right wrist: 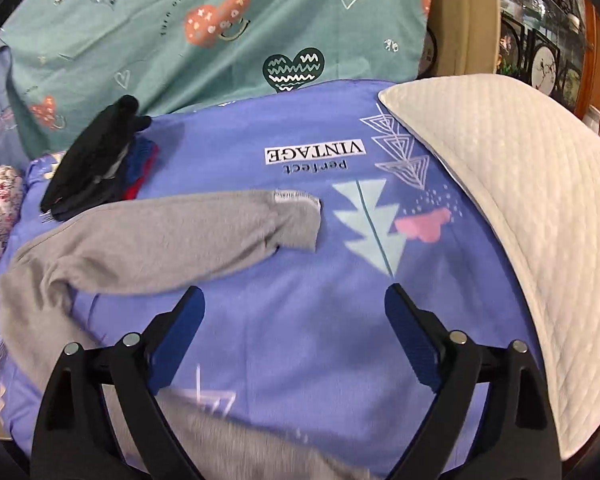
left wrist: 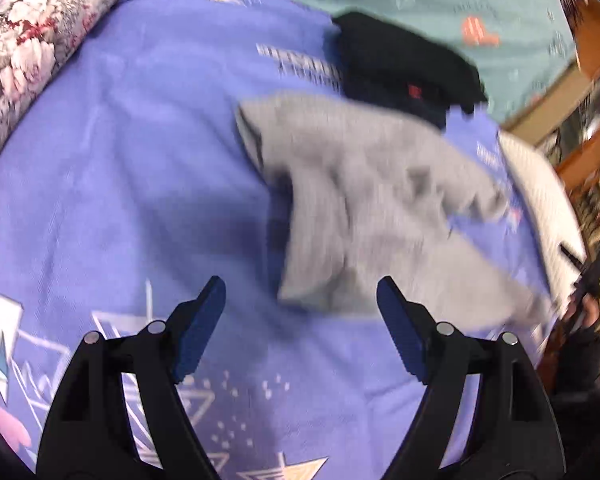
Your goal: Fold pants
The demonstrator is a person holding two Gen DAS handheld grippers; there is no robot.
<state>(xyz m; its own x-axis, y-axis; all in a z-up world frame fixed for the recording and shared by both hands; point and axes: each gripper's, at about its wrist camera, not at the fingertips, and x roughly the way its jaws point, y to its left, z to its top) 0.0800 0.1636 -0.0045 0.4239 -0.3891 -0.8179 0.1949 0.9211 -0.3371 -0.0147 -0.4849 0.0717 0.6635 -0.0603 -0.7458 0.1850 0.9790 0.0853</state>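
Observation:
Grey pants (left wrist: 360, 200) lie crumpled on a purple-blue printed bedsheet (left wrist: 120, 140), blurred in the left wrist view. My left gripper (left wrist: 300, 300) is open and empty, hovering just in front of the near edge of the pants. In the right wrist view the grey pants (right wrist: 140, 248) lie spread, one leg stretching right to a hemmed cuff (right wrist: 296, 216), the other running down under the gripper. My right gripper (right wrist: 294, 304) is open and empty above the sheet (right wrist: 300, 340) between the two legs.
A pile of black, blue and red clothes (right wrist: 96, 160) lies behind the pants, and it also shows in the left wrist view (left wrist: 404, 64). A white quilted pillow (right wrist: 520, 208) lies at the right. A floral roll (left wrist: 32, 40) lies at the left. A teal sheet (right wrist: 220, 28) lies behind.

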